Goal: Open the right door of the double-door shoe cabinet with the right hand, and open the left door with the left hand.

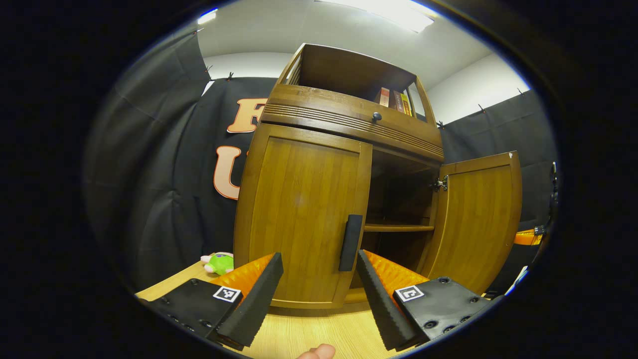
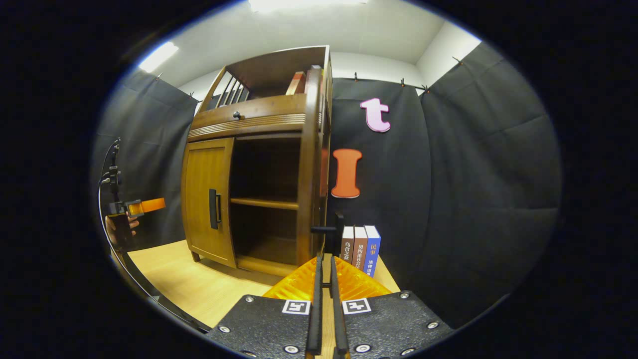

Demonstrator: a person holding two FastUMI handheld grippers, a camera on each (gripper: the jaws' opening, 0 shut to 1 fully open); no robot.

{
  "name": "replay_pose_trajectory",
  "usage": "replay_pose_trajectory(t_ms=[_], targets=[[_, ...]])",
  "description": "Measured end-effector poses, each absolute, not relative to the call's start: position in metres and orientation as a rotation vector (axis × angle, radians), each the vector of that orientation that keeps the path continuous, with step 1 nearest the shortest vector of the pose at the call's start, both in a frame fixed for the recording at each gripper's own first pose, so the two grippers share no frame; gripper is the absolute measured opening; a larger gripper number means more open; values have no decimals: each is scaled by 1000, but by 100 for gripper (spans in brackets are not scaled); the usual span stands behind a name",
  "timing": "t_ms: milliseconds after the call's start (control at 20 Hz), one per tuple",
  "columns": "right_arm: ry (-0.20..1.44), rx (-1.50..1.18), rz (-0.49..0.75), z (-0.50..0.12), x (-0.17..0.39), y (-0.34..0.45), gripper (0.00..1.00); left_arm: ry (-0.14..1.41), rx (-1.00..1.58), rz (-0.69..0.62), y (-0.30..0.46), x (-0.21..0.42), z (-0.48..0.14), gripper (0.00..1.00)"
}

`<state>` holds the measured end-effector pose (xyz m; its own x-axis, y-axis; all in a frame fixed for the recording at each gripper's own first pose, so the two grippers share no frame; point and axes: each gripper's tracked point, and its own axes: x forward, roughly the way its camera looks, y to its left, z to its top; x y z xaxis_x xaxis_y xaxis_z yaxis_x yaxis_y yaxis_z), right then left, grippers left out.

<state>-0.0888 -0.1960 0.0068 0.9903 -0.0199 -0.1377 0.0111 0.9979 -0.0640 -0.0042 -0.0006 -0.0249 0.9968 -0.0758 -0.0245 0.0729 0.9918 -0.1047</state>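
The brown shoe cabinet (image 1: pixel 344 124) stands on a light wooden table. Its left door (image 1: pixel 299 214) is closed, with a black handle (image 1: pixel 351 243) on its inner edge. My left gripper (image 1: pixel 319 259) is open just in front of that door, the handle above its right finger (image 1: pixel 379 289). The right door (image 1: pixel 478 219) is swung wide open, baring the shelves (image 2: pixel 264 202). My right gripper (image 2: pixel 326 259) has its fingers close together at the black handle (image 2: pixel 338 230) of that door, seen edge-on (image 2: pixel 313 164). Its orange finger (image 1: pixel 528 237) meets the door's free edge.
A green plush toy (image 1: pixel 219 263) lies left of the cabinet. Three books (image 2: pixel 361 249) stand upright to its right. A drawer with a dark knob (image 1: pixel 376 116) sits above the doors, with books (image 1: pixel 394 98) in the top shelf. A hand (image 2: pixel 119 227) holds the left gripper (image 2: pixel 144 205).
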Motion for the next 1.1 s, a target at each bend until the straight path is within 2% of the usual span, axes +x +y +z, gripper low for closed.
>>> replay_pose_trajectory(t_ms=[200, 500, 550, 650, 950, 1050, 1100], targets=[[138, -18, 0, 19, -93, -147, 9, 32, -92, -85, -1, -4, -25, 96], [162, 31, 138, -6, -55, -66, 10, 46, -74, -94, -3, -5, -28, 97], [174, 27, 147, -16, -47, -58, 20, 50, -70, -100, -3, -5, -29, 97], [165, 15, 146, -23, -32, -49, 5, 53, -55, -108, -4, -6, -29, 95], [117, -55, 89, -21, -32, -38, 88, 70, -50, -115, -5, -5, -33, 95], [99, -63, 62, -16, -37, -39, 76, 74, -55, -115, -6, -4, -33, 97], [101, -60, 43, -15, -38, -42, 89, 79, -56, -119, -8, -3, -33, 97]])
